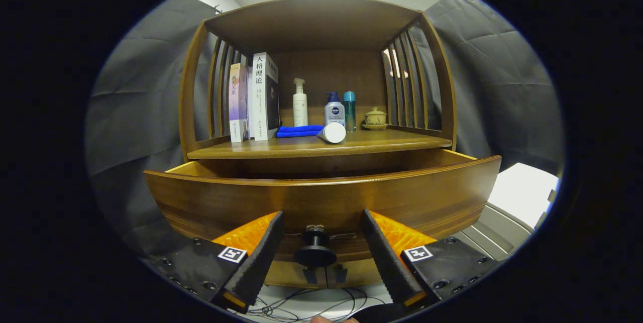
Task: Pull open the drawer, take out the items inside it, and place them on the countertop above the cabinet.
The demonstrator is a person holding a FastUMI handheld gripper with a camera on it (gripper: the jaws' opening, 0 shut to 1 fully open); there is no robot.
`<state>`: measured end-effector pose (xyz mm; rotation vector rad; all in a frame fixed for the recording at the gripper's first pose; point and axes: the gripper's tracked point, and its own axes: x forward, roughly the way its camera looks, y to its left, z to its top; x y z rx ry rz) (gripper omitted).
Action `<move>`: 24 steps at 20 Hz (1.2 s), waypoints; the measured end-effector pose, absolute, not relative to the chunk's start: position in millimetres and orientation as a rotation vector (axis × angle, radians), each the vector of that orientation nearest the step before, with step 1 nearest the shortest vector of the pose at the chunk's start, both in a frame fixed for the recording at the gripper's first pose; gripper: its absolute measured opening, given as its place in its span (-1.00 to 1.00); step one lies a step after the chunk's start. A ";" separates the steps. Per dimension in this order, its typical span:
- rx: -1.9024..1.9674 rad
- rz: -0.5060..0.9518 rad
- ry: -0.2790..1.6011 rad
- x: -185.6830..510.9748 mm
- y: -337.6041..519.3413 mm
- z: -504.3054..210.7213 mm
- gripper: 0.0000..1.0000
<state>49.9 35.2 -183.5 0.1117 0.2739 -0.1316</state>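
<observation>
Wooden drawer (321, 197) stands pulled out toward the camera, its long front running crosswise. The knob (315, 250) sits between the open jaws of the gripper (321, 257), untouched. Above, a white tube (332, 132) lies cap-forward on the bench (392, 143).

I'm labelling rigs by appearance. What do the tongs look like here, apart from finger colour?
The tongs have two wedge-shaped fingers with ridged inner faces, each mounted on an orange ribbed piece. Behind each sits a black plate with screws and a small square black-and-white marker. Thin cables trail below.
</observation>
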 end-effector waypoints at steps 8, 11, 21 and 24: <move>0.110 -0.132 0.283 80.8 31.4 -185.1 0.96; 0.112 -0.134 0.281 93.0 30.5 -186.5 0.96; 0.117 -0.144 0.275 135.4 26.1 -190.2 0.96; 0.115 -0.147 0.273 145.4 24.0 -191.1 0.96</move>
